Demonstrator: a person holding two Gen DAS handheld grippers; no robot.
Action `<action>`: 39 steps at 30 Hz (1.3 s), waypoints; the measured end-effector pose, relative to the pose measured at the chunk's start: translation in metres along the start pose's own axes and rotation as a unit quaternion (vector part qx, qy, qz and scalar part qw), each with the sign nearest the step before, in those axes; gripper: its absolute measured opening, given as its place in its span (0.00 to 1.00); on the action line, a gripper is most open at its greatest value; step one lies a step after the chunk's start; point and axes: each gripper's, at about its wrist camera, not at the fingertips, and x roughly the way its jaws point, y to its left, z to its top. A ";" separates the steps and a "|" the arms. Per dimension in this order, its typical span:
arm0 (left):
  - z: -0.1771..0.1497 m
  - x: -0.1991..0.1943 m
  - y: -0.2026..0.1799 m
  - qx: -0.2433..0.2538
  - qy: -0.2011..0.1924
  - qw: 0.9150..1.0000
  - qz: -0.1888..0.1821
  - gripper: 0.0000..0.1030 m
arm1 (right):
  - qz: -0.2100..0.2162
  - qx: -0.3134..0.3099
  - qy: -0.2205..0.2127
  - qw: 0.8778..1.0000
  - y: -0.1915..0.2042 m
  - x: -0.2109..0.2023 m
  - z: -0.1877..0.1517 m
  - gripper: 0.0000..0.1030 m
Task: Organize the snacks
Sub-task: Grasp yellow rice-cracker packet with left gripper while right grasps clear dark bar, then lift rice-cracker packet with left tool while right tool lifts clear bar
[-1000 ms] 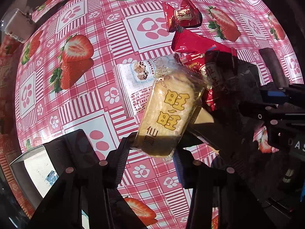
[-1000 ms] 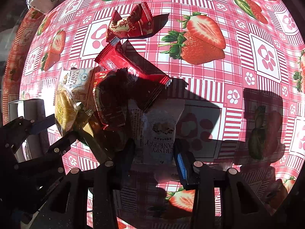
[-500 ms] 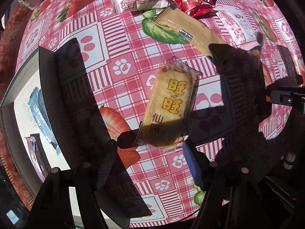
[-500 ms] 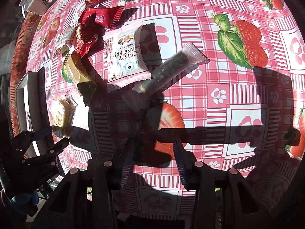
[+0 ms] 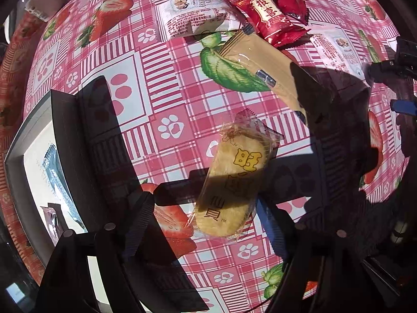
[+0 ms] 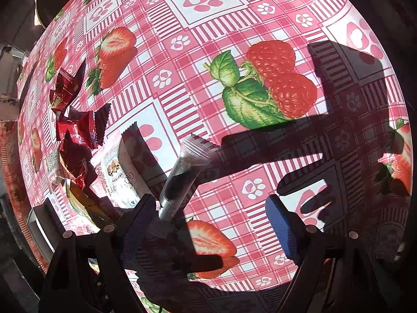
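In the left wrist view my left gripper (image 5: 206, 214) stands wide open around a yellow rice cracker packet (image 5: 234, 182), which lies between the fingers; I cannot tell whether it rests on the cloth. A box (image 5: 39, 172) with white inside sits at the left and holds a silver-blue packet (image 5: 58, 180) and a dark one (image 5: 53, 221). In the right wrist view my right gripper (image 6: 208, 216) is open. A long dark snack stick (image 6: 182, 180) lies beside its left finger (image 6: 140, 216).
On the strawberry tablecloth (image 5: 161, 78) lie a tan packet (image 5: 263, 67), a red packet (image 5: 268, 15) and two white cranberry packets (image 5: 192, 18) (image 5: 336, 49). The right wrist view shows red packets (image 6: 75, 130) and a white packet (image 6: 117, 177) at the left.
My left gripper has opened and the yellow packet is loose between its fingers, nearer the box. My right gripper has opened wide and moved close to the dark stick.
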 end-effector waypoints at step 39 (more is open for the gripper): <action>-0.040 0.021 0.008 -0.045 0.047 0.998 -0.023 0.85 | -0.072 -0.194 0.068 0.976 0.001 0.008 -0.085 0.97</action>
